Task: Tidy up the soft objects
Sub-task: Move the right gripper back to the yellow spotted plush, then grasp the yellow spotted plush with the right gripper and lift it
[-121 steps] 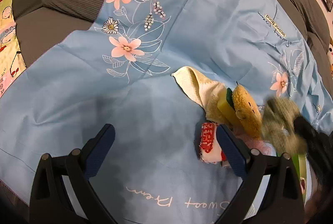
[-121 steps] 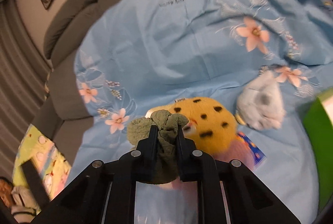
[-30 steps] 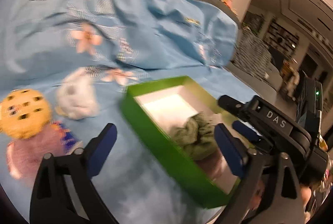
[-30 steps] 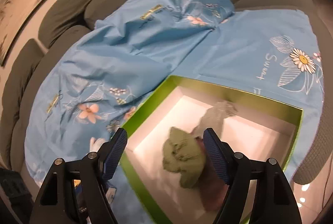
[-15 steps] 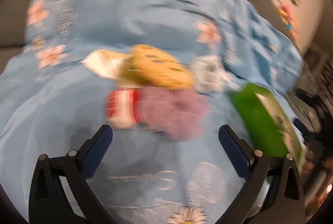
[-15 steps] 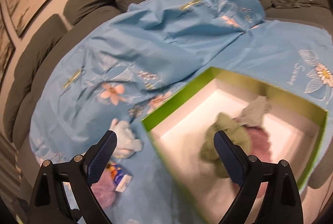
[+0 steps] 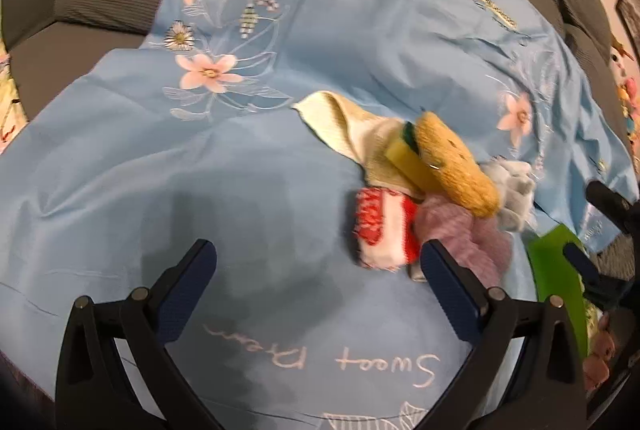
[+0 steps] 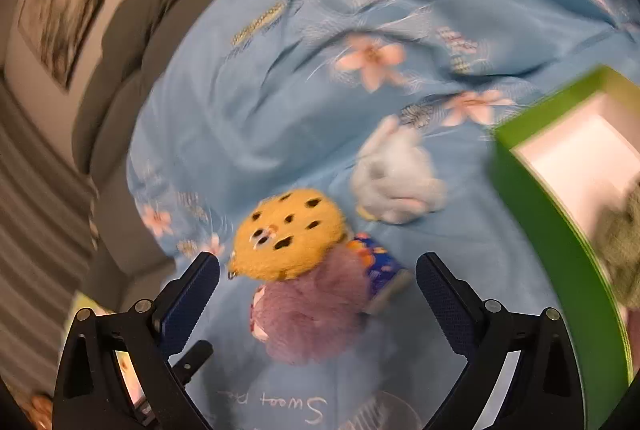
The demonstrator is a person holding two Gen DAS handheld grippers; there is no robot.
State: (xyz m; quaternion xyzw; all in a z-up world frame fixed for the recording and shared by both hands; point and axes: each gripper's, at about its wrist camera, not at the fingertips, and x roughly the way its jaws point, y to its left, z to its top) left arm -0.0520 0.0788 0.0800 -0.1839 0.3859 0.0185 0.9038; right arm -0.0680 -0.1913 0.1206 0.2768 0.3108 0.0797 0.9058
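the green box (image 8: 552,230) is cut off by the right edge.

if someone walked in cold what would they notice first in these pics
First the heap of soft things on the blue flowered sheet: a yellow spotted plush lies on top of a purple fluffy one, with a pale grey plush apart to its right. Next the bright green box at the right edge, white inside, with a green cloth in it. Both grippers hang open and empty over the sheet.
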